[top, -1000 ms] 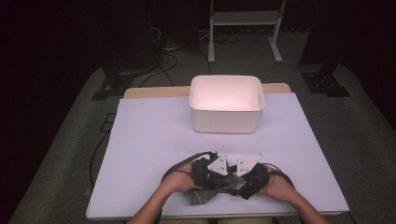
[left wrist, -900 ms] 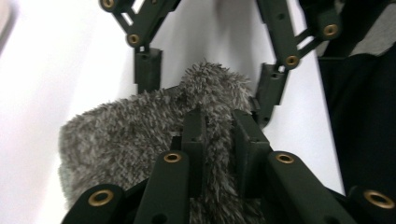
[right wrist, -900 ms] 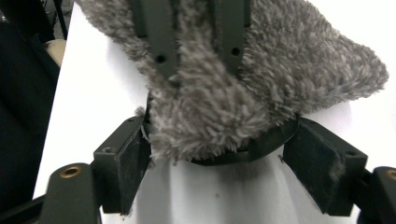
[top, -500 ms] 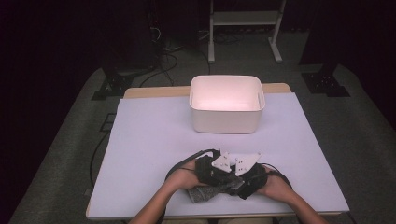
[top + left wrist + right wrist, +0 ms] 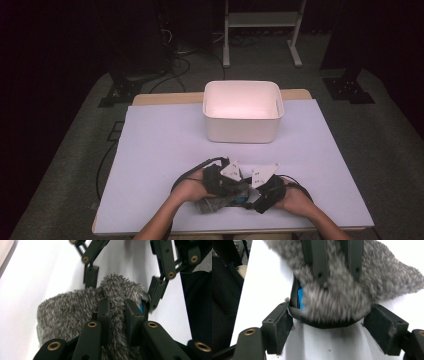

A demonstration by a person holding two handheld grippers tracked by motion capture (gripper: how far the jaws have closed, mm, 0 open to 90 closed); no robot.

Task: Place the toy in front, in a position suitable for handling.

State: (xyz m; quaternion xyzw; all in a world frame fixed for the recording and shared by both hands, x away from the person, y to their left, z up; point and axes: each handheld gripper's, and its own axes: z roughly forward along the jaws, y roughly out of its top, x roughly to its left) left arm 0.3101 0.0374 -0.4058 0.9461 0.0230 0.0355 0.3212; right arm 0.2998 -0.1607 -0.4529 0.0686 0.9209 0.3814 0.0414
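Our left fingers point(image 5: 117, 312) are clenched on a fold of the fuzzy grey cloth point(image 5: 75, 307), while our right fingers point(image 5: 334, 327) stand released around its black-edged end. It lies on the worktop point(image 5: 165, 150) near us, and we judge it light, soft and floppy, so we'd pinch bunched pile or that firmer edge.

your left gripper point(image 5: 235, 187) jaws pinched close together, your right gripper point(image 5: 252, 196) jaws spread wide, both hands low at the near edge, grippers angled in toward each other, tips almost meeting, forearms in from below
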